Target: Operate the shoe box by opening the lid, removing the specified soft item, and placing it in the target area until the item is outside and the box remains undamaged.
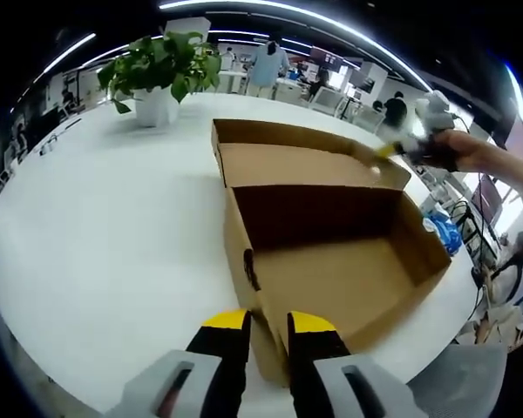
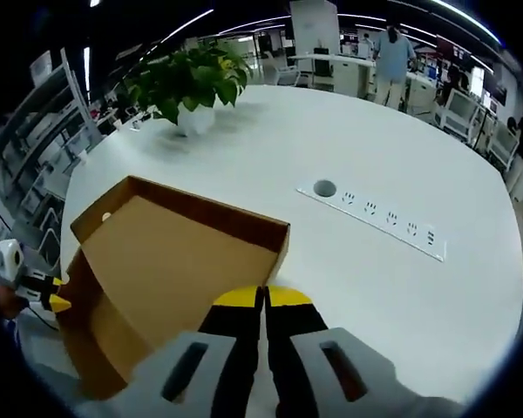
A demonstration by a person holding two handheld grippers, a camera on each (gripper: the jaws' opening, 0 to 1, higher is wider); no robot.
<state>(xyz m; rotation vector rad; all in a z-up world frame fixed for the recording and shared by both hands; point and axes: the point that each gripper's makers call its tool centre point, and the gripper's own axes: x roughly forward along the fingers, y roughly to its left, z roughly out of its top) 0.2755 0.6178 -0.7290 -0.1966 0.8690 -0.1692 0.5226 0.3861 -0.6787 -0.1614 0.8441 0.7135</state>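
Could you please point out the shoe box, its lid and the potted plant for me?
shoe box (image 1: 349, 283): left gripper view, bare inside floor.
lid (image 2: 170, 261): right gripper view, inner face.
potted plant (image 1: 157, 106): left gripper view, white pot.

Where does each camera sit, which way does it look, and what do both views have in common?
Left gripper view: rides on the left gripper, whose jaws straddle the near wall of the open shoe box; the right gripper, in a hand, touches the lid.
Right gripper view: rides on the right gripper, at the lid's edge, looking across the white table; the left gripper enters at left.
Shared: box, table, potted plant.
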